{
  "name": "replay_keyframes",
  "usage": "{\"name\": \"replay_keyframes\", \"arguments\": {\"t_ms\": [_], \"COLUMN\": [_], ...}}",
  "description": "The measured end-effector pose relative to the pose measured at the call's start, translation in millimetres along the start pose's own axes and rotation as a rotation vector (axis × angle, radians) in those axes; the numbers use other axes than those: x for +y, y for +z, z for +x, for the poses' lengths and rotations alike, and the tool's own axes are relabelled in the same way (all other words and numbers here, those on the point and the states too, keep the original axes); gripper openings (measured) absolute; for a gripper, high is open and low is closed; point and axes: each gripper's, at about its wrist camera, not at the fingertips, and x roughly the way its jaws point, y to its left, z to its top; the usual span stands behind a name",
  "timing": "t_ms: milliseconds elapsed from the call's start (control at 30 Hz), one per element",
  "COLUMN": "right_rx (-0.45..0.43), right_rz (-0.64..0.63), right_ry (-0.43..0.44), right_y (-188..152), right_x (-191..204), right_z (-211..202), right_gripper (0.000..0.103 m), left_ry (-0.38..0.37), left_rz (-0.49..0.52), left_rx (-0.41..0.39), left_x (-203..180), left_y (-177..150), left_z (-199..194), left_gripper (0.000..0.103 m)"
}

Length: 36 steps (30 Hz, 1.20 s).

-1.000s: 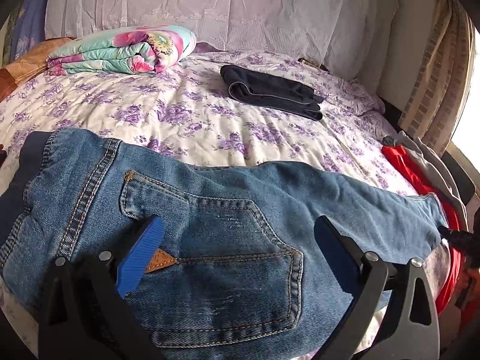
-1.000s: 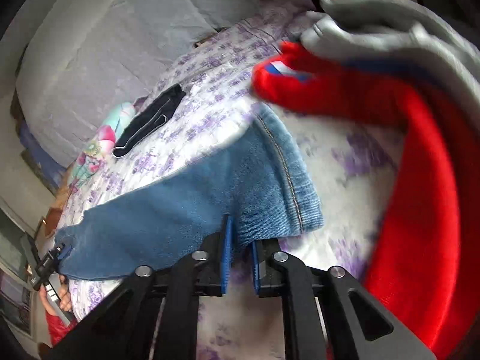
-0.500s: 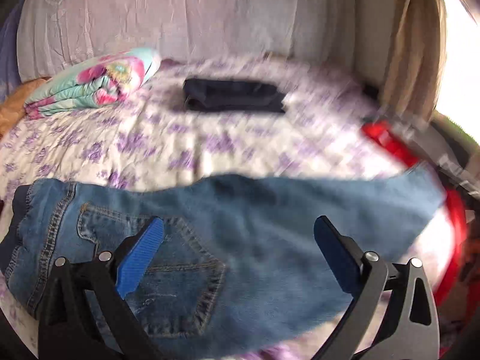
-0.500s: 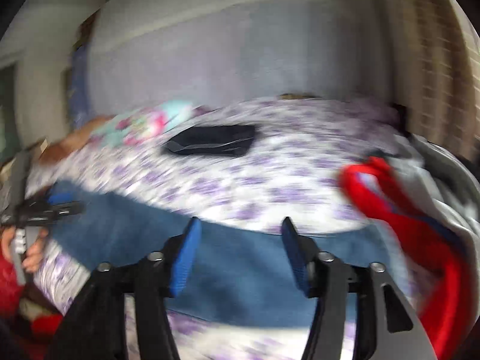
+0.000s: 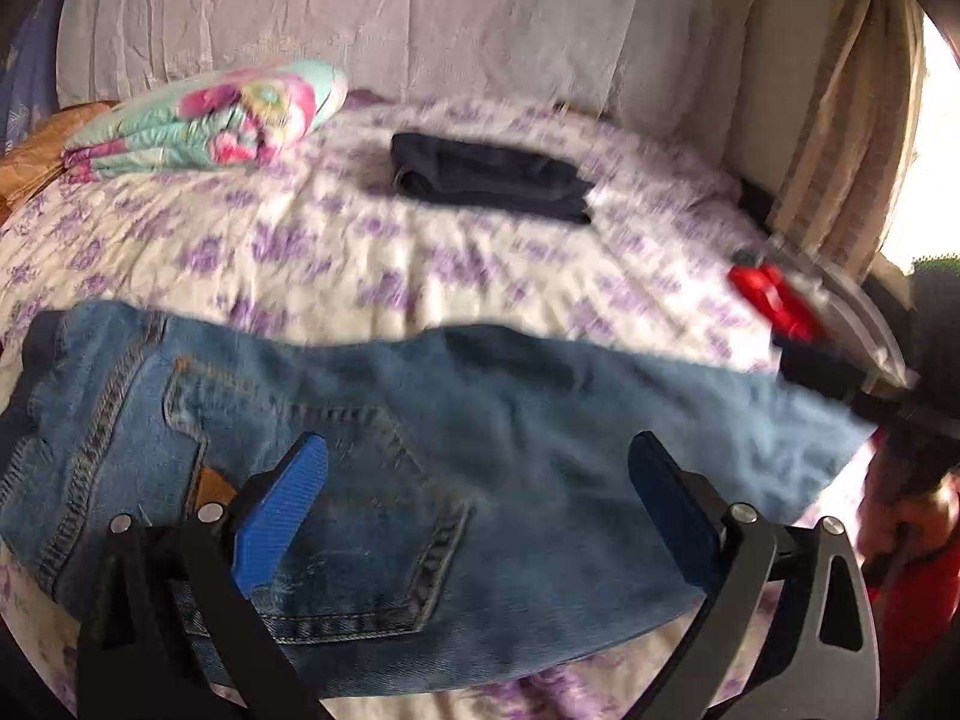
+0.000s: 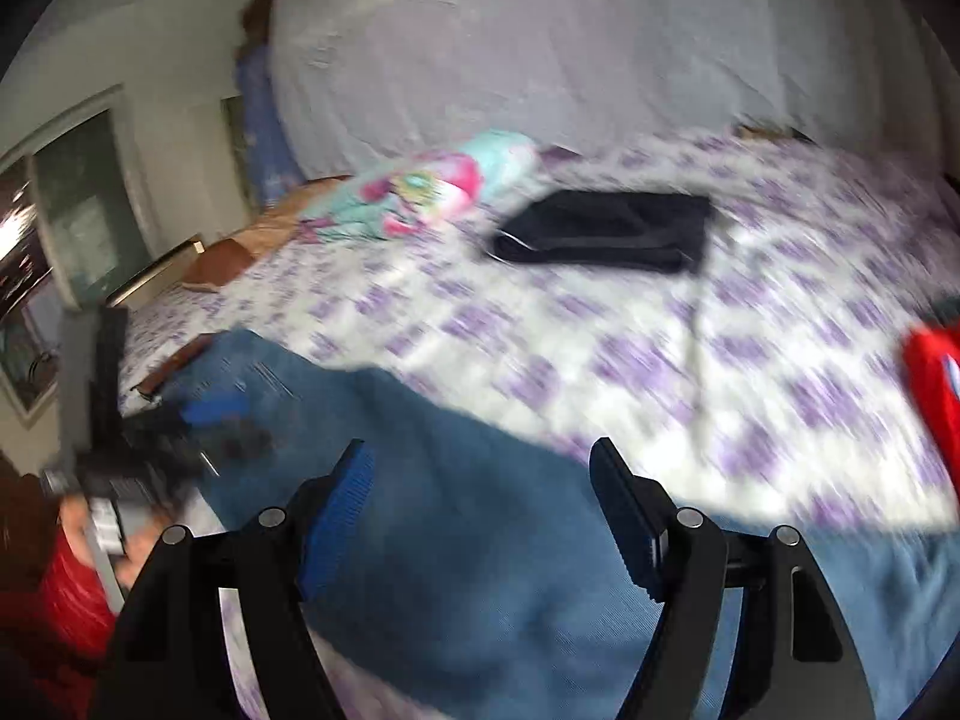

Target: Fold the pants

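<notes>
Blue jeans [image 5: 480,480] lie flat across the near side of the bed, waistband at the left, one leg running right. My left gripper [image 5: 480,444] hangs open over the back pocket [image 5: 336,516] and grips nothing. In the right wrist view the jeans [image 6: 480,570] fill the lower frame. My right gripper [image 6: 480,447] is over the leg with its jaws opening, and no cloth is pinched between its pads. The left gripper [image 6: 180,426] shows blurred at the left, above the waistband end.
A folded dark pair of pants [image 5: 492,180] lies mid-bed on the purple-flowered sheet [image 5: 360,252]. A folded floral blanket [image 5: 210,120] sits at the back left. Red and grey clothes [image 5: 774,300] are piled at the right edge, by a curtain [image 5: 840,150].
The right gripper let go of the jeans' hem, opened wide, rolled level and swung left along the leg. The left gripper stayed open over the pocket.
</notes>
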Motion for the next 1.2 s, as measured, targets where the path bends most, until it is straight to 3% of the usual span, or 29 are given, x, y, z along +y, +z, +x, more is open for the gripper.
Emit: {"name": "replay_keyframes", "arguments": {"t_ms": [67,167,267,333,367,433,500,533,600,667,700,800,900,1100,1200], "right_rx": [0.006,0.036,0.105,0.204,0.199,0.092,0.007,-0.016,-0.047,-0.026,0.012,0.149,0.125,0.081,-0.034], "right_rz": [-0.044,-0.072,-0.093,-0.022,0.030,0.102,0.146,0.153,0.144,0.124,0.106,0.111,0.169,0.217,0.273], "right_ry": [0.043,0.075,0.032,0.046,0.083,0.071,0.083,0.107,0.153,0.141,0.122,0.104,0.157,0.185,0.141], "right_y": [12,24,20,8,11,13,12,11,4,-5,-12,-28,-28,-33,-35], "right_x": [21,40,44,27,17,4,-2,-4,-4,-4,-5,-14,-23,-31,-39], "right_z": [22,51,88,114,112,91,66,54,30,20,22,48,50,42,15], "right_gripper": [0.075,0.079,0.083,0.083,0.083,0.083,0.088,0.096,0.100,0.100,0.100,0.100,0.100,0.099,0.099], "left_ry": [0.056,0.156,0.148,0.129,0.131,0.134,0.151,0.166,0.115,-0.019,-0.043,-0.013,0.043,0.074,0.061], "left_rz": [0.020,0.136,0.135,0.127,0.130,0.122,0.105,0.086,0.005,-0.046,-0.044,0.002,0.000,0.047,0.037], "left_rx": [0.052,0.001,-0.018,-0.027,-0.033,-0.035,-0.032,-0.032,-0.042,-0.056,-0.056,-0.055,0.058,0.029,0.023], "left_x": [4,-13,-10,-7,-7,-7,-11,-13,-14,-18,-21,-35,-30,-38,-36], "left_y": [-14,-32,-36,-37,-37,-36,-36,-36,-30,-19,-13,-3,-11,-13,-14], "left_z": [16,7,3,1,1,1,-2,-5,-17,-28,-29,-14,32,26,24], "left_gripper": [0.098,0.098,0.098,0.098,0.098,0.098,0.098,0.098,0.098,0.098,0.098,0.098,0.098,0.098,0.098]}}
